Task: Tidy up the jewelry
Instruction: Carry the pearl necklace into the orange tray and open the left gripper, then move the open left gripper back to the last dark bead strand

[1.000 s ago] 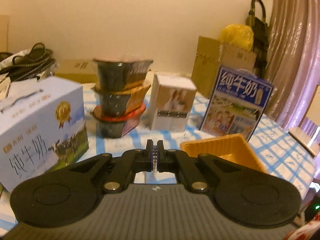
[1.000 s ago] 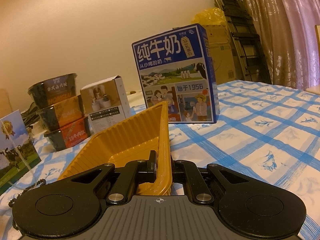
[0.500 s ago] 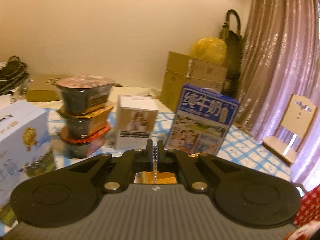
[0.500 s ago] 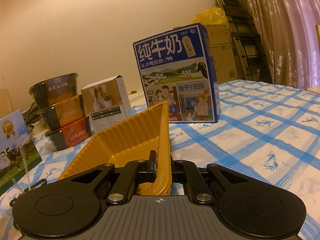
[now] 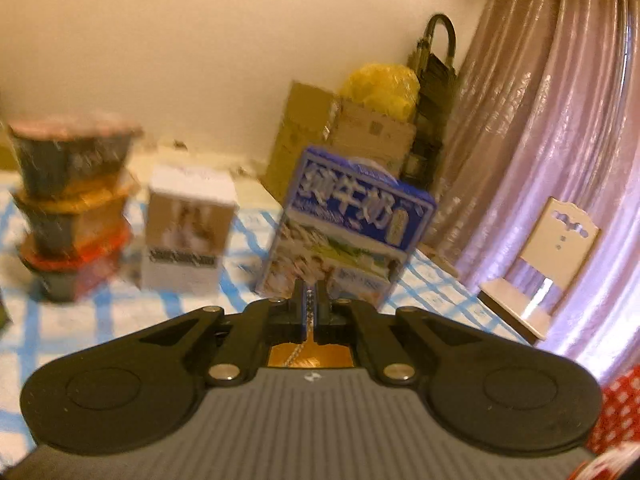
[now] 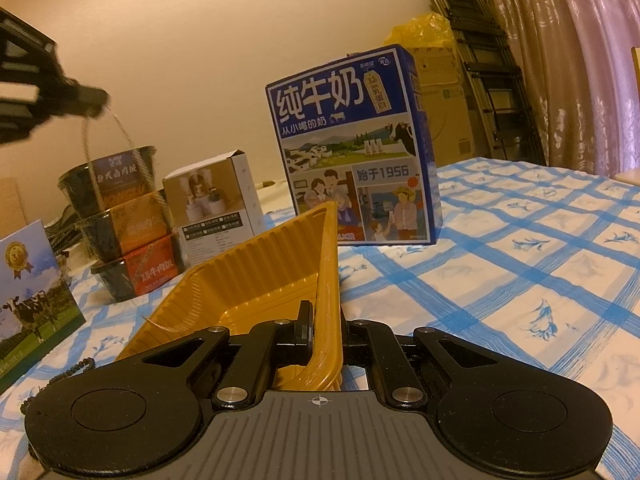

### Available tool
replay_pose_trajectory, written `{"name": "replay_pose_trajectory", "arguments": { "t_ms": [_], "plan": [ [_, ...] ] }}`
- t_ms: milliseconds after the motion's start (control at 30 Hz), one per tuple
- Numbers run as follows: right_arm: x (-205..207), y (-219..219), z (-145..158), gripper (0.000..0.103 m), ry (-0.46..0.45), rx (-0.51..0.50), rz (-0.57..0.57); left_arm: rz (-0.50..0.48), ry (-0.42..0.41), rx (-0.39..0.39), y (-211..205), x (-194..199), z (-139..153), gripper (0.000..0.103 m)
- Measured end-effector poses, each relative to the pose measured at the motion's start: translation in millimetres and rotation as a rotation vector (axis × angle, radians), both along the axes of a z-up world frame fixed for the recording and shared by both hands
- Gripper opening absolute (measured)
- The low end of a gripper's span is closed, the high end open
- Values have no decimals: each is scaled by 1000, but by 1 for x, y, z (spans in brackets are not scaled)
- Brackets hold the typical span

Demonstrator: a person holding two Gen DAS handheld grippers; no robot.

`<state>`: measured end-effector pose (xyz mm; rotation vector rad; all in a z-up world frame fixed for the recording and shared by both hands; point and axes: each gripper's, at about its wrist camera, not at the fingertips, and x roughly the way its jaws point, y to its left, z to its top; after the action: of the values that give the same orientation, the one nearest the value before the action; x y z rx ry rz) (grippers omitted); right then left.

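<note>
My left gripper [image 5: 309,304] is shut on a thin, pale chain [image 5: 296,354], which shows between its fingers and hangs below them. In the right wrist view that gripper [image 6: 96,102] is at the upper left, with the chain [image 6: 86,148] dangling as a long loop above the left end of the yellow plastic tray [image 6: 248,276]. My right gripper [image 6: 325,320] is shut on the tray's near right rim, and the tray is tilted up on that side. A string of dark beads [image 6: 60,376] lies on the cloth left of the tray.
On the blue-checked tablecloth [image 6: 520,260] behind the tray stand a blue milk carton box [image 6: 352,144], a small white box [image 6: 216,204] and three stacked food bowls [image 6: 120,216]. Another milk box [image 6: 32,288] is at the left. A chair [image 5: 556,248] stands by the curtain.
My left gripper has swung right with the chain and now hangs it over the tray, entering the right wrist view. The right gripper and tray have not moved.
</note>
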<state>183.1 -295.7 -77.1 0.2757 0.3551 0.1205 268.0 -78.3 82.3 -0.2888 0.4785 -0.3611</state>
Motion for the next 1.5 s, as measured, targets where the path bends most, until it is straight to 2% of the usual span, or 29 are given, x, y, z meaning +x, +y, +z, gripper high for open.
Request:
{"name": "replay_pose_trajectory", "arguments": {
  "t_ms": [100, 167, 367, 667, 1267, 1500],
  "plan": [
    [0, 0, 0, 8, -1, -1, 0, -34, 90, -17, -10, 8, -26, 2],
    [0, 0, 0, 8, 0, -1, 0, -33, 145, -1, -18, 12, -44, 2],
    [0, 0, 0, 8, 1, 0, 0, -43, 240, 26, -29, 11, -83, 4],
    [0, 1, -1, 8, 1, 1, 0, 6, 265, 44, -14, -7, -99, 15],
    [0, 1, 0, 8, 0, 1, 2, 179, 281, 162, 54, -71, -118, 19],
    [3, 4, -3, 8, -11, 4, 20, 265, 310, 252, 90, -100, -131, 20]
  ]
}}
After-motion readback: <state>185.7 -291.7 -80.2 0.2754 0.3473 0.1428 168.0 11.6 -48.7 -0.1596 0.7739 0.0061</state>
